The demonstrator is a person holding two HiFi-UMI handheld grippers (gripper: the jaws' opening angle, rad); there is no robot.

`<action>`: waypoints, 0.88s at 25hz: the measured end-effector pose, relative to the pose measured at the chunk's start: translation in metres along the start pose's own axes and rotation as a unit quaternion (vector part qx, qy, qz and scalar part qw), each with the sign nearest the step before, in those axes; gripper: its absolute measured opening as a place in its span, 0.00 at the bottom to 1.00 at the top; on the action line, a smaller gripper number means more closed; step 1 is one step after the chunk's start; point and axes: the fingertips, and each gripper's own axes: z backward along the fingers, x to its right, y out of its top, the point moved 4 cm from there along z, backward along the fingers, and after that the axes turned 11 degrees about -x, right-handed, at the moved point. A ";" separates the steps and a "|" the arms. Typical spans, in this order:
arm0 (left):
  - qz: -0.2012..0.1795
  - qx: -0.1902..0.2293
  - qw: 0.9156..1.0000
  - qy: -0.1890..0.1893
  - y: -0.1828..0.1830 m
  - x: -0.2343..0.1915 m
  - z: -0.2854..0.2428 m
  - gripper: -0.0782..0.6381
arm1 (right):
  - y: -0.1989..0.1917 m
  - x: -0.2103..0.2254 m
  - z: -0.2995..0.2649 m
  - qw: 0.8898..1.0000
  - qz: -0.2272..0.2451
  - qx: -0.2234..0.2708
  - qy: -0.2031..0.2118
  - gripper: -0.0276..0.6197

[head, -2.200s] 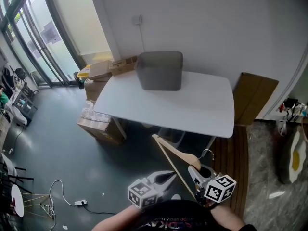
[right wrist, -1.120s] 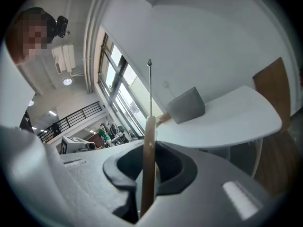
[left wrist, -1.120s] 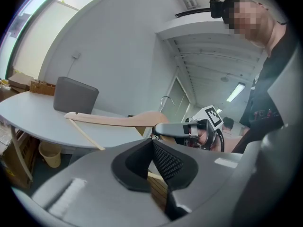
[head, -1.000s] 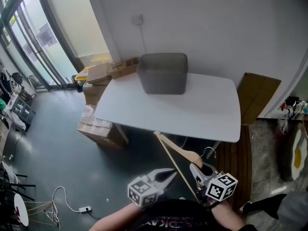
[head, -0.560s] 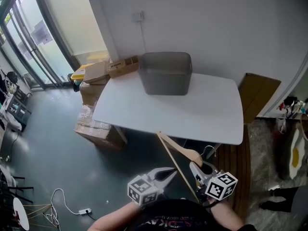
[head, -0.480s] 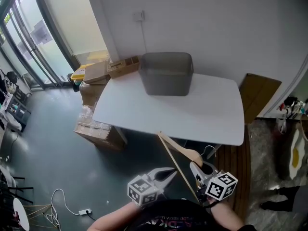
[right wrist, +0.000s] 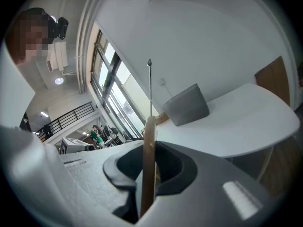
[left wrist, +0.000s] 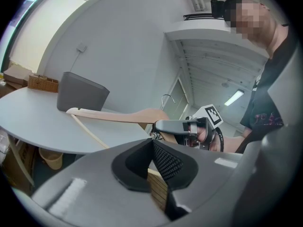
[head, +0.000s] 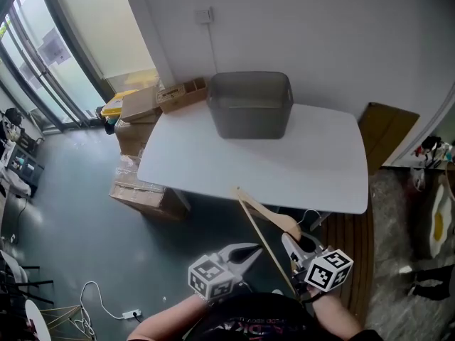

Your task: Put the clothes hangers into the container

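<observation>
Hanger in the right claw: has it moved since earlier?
Yes. The hanger has moved toward the table: its tip, earlier short of the near edge, now overlaps it.

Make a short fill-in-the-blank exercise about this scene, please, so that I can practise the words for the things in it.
1. The clothes hanger is held by the gripper in the person's ___ hand.
2. The grey container stands on the white ___.
3. The left gripper holds ___.
4. The cardboard boxes lie on the dark ___.

Missing words: right; table; nothing; floor.
</observation>
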 end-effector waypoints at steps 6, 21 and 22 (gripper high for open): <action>-0.005 -0.004 1.000 -0.011 0.006 -0.017 0.005 0.12 | 0.007 -0.006 -0.017 1.000 0.004 -0.001 -0.007 0.13; -0.014 0.011 0.999 -0.030 0.037 -0.065 0.017 0.12 | 0.033 -0.010 -0.057 0.999 0.015 0.018 -0.032 0.13; -0.014 0.011 0.999 -0.031 0.038 -0.068 0.017 0.12 | 0.035 -0.010 -0.060 0.999 0.016 0.020 -0.034 0.13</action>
